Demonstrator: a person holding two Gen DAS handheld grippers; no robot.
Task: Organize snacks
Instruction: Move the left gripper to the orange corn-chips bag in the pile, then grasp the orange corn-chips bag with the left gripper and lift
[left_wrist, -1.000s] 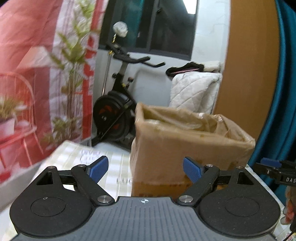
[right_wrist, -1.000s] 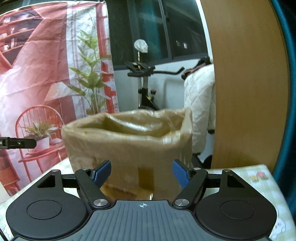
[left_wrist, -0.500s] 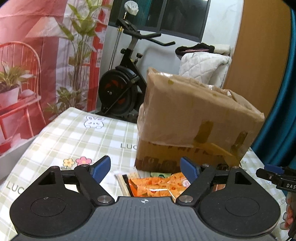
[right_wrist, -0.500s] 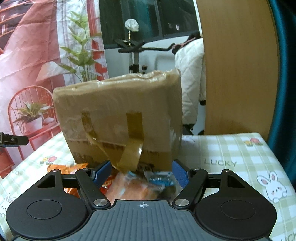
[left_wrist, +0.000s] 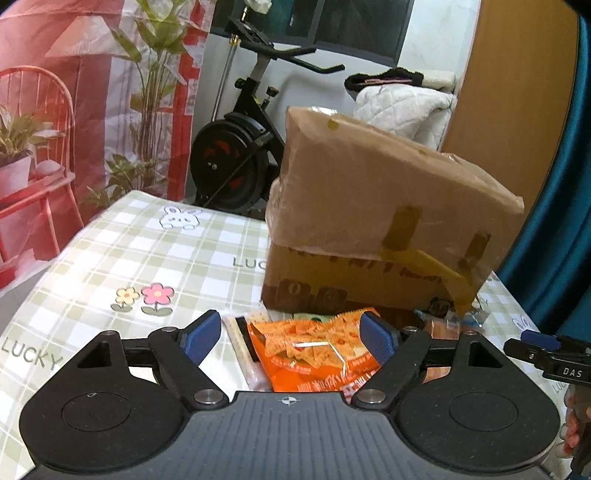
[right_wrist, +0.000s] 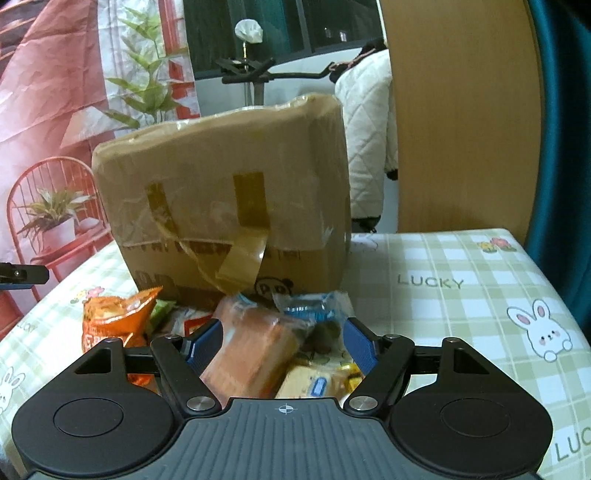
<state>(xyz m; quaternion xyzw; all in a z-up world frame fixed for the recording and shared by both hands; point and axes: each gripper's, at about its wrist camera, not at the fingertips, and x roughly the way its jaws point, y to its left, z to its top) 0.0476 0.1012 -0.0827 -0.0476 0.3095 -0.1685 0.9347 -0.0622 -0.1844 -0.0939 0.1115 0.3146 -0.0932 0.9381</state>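
A taped cardboard box (left_wrist: 376, 218) stands on the checked tablecloth (left_wrist: 140, 258); it also shows in the right wrist view (right_wrist: 229, 199). A pile of snack packets lies in front of it. My left gripper (left_wrist: 290, 338) is open, with an orange snack bag (left_wrist: 314, 350) lying between its fingers below. My right gripper (right_wrist: 282, 341) is open over an orange-brown wrapped packet (right_wrist: 251, 354), next to a blue-topped packet (right_wrist: 314, 310) and a yellow packet (right_wrist: 314, 380). The orange bag also shows in the right wrist view (right_wrist: 110, 317), at the left.
A pale stick-shaped packet (left_wrist: 240, 347) lies left of the orange bag. An exercise bike (left_wrist: 236, 147) and a white quilted cover (left_wrist: 402, 107) stand behind the table. A wooden panel (right_wrist: 458, 118) rises at the back right. The right gripper's tip (left_wrist: 546, 354) shows at the left wrist view's right edge.
Both grippers have dropped from near the box's open top to table level in front of it. The snack pile has come into view between the fingers. The jaws stay open.
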